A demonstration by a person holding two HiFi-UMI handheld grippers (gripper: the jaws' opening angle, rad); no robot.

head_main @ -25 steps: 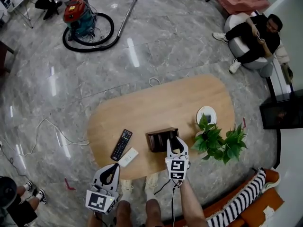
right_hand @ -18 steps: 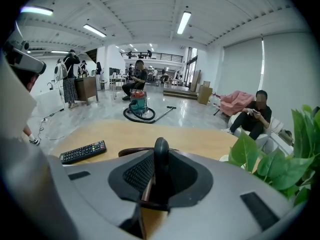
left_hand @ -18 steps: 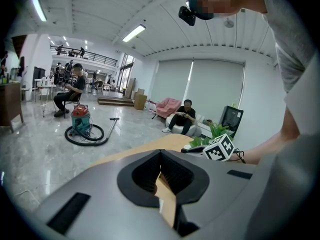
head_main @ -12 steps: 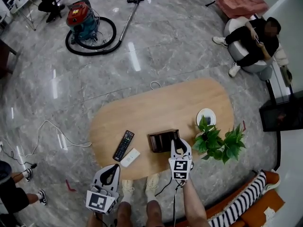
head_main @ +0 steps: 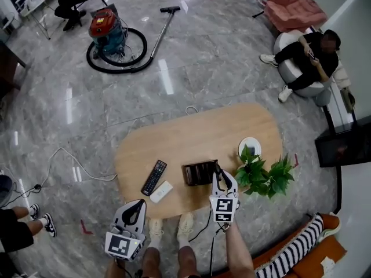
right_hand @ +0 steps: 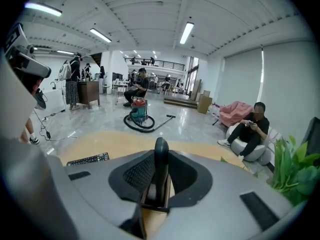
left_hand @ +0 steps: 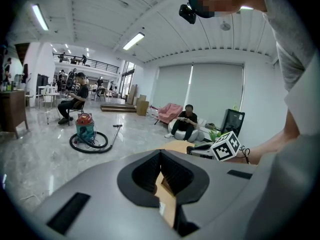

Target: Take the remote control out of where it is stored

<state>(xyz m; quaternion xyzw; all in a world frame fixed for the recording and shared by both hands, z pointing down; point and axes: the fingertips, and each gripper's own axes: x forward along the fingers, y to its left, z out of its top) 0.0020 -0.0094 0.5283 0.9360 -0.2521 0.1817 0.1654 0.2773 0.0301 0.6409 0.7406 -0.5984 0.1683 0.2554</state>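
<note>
Right tongs [right_hand: 161, 156], jaws freshly closer round the dark remote control [right_hand: 160, 174] (upright between them); lower-left bystander [head_main: 17, 236] a step on.

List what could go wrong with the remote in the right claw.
The right claw, whose jaws have just been closing, grips the upright remote; a light hold could let it slip back. The remote's lower end sits inside the holder, so the holder might lift or tip with it. A sideways swing could brush the plant.
</note>
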